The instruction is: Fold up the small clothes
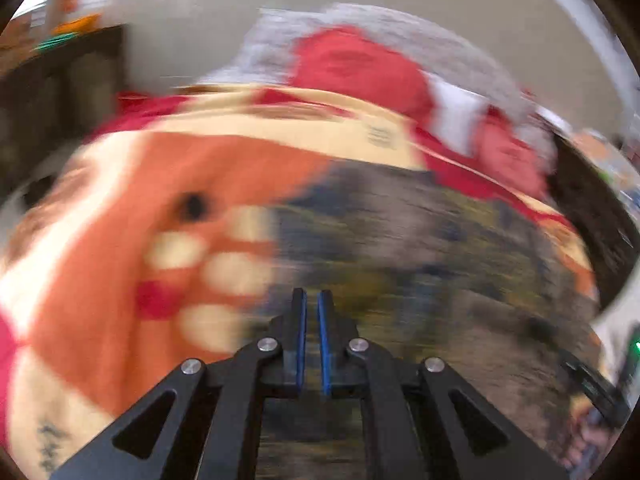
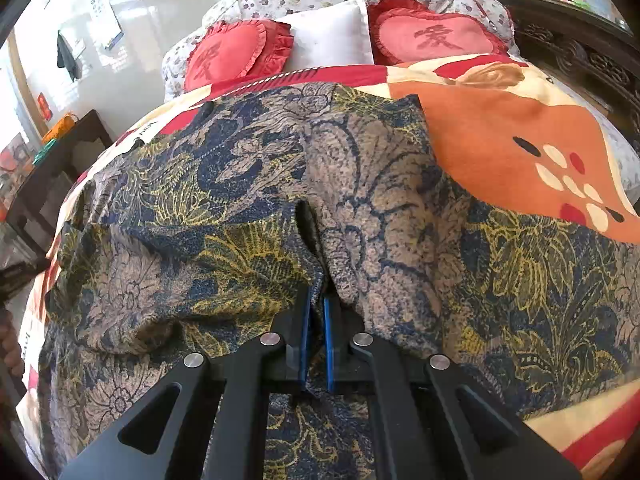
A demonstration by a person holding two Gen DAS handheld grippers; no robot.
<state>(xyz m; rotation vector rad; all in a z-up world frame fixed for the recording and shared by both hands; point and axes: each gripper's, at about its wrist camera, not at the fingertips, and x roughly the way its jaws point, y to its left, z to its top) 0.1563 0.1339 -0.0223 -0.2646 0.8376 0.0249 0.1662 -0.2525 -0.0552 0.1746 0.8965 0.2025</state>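
Clothing here is one flowered garment [image 2: 248,184], spread on the bed's blanket [image 2: 516,128]. Right claw [image 2: 316,312] is clenched on a pinch of its cloth; left claw [image 1: 312,304], blurred, looks nearly closed and empty. Likely a fold is starting; next, carry that pinch across. Two heart cushions [image 2: 236,50], one white pillow [image 2: 328,38].

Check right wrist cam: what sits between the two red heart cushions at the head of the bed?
A white pillow sits between the left heart cushion and the right heart cushion, clear in the right wrist view.
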